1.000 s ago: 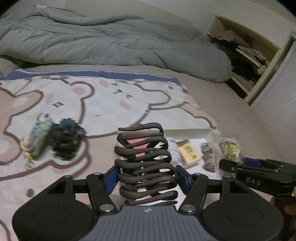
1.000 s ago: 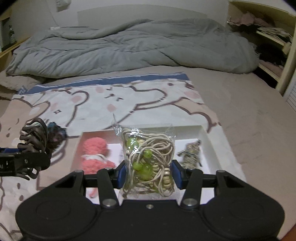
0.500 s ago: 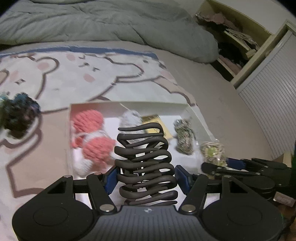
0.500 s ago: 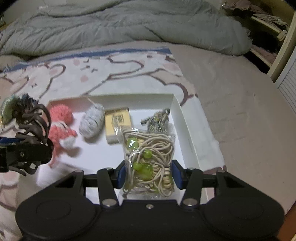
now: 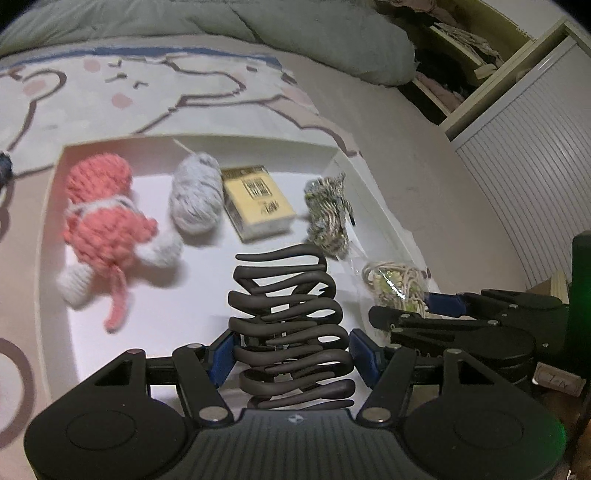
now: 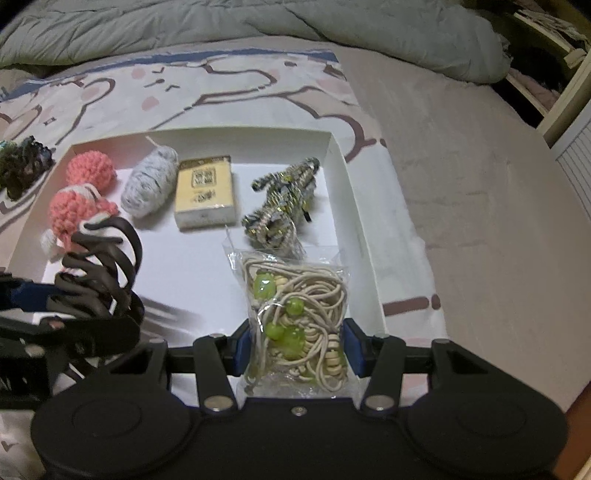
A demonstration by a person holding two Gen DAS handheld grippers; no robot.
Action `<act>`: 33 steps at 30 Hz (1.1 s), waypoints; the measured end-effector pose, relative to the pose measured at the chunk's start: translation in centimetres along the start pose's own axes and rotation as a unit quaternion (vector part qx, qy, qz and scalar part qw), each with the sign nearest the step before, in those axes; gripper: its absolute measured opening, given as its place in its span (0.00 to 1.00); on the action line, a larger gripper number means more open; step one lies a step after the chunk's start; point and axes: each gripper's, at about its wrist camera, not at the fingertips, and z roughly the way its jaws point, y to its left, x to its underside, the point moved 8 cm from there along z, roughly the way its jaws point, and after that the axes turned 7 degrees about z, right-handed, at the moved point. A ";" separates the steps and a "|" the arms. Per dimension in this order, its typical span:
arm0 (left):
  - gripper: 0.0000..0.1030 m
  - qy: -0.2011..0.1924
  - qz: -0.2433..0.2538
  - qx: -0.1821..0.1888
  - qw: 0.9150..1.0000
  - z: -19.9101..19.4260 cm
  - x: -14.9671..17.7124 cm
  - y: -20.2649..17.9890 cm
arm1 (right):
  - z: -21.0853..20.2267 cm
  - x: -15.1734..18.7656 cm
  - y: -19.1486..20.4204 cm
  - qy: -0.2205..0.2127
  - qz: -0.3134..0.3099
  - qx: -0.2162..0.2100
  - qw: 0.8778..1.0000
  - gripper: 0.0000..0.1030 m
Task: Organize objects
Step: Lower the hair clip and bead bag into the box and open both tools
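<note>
Left gripper (image 5: 291, 363): pads clamped on a dark wavy hair claw (image 5: 290, 325), held upright over the near half of the white tray (image 5: 51, 206). Right gripper (image 6: 295, 350): narrow, pads pressed on a clear bag of cord and green beads (image 6: 295, 314), hanging over the tray's near-right corner, approx 5 o'clock of tray centre.

Tray contents, L to R along the far side: pink crochet toy (image 6: 79, 192) at 9–10 o'clock, grey yarn ball (image 6: 149, 182), yellow box (image 6: 205, 192) at 12, sequined item (image 6: 284, 199) at 2 o'clock. Near half of tray floor is bare.

Step in hand, as judged: setting both items into the tray.
- Claw: lower onto bare floor at approx 7 o'clock, clear of the toy's tail; let go only once it rests, else it will likely tip and roll.
- Bag: soft and slack, so set it flat at 5 o'clock, inside the right wall, not draped on the rim or on the sequined item.
- Grippers are close together; release one at a time to avoid a knock.

Outside tray at 9 o'clock: dark scrunchie-like bundle (image 6: 22, 168), still to be collected.

Surface: bed with cartoon-print blanket (image 6: 229, 85), soft, so tray may rock under pressure. Grey duvet (image 6: 258, 26) bunched at 12 o'clock. Room: open shelf unit (image 5: 465, 62) and slatted door at 2–3 o'clock. Lighting dim.
</note>
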 end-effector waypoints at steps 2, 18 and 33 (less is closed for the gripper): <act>0.63 0.003 -0.008 0.001 1.000 0.6 0.3 -0.2 | 0.3 0.2 -0.3 0.006 0.001 0.003 1.000 0.50; 0.65 0.009 -0.078 0.065 0.995 2.6 1.0 -1.1 | 0.1 0.2 -2.3 -0.004 0.058 -0.005 0.998 0.58; 0.73 0.000 -0.063 0.067 0.996 0.9 0.7 -1.4 | -0.8 0.1 -2.3 -0.011 0.083 -0.021 0.996 0.60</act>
